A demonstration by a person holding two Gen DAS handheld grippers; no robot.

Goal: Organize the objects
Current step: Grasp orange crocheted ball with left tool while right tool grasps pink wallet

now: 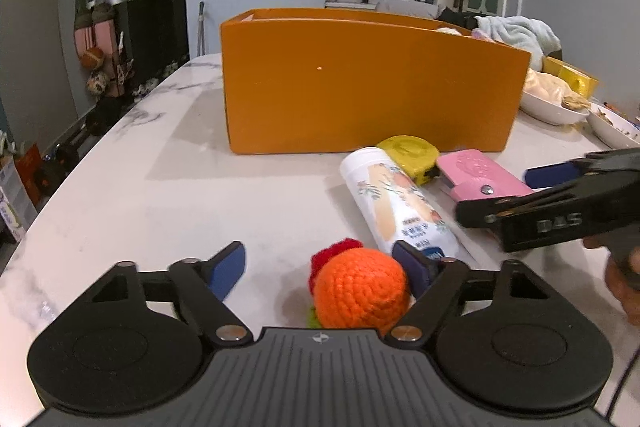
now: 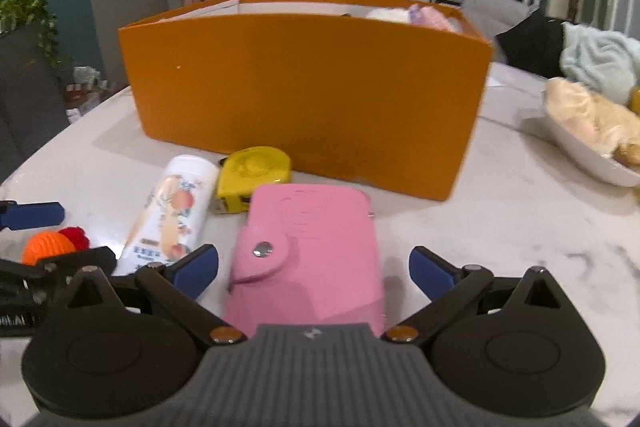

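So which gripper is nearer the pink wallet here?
Right. The right gripper is open with the pink wallet lying between its fingers; the left gripper is off to the wallet's left, around the orange crochet ball.

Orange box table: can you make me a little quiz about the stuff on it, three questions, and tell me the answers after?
1. True or false: the crocheted orange toy is already inside the orange box.
2. What lies between the jaws of the right gripper? A) the yellow tape measure B) the pink wallet C) the white tube
3. Fill in: the left gripper has its jaws ____, with the toy between them.

Key:
1. False. It sits on the white table, in front of the box.
2. B. The jaws are open on either side of it.
3. Open.
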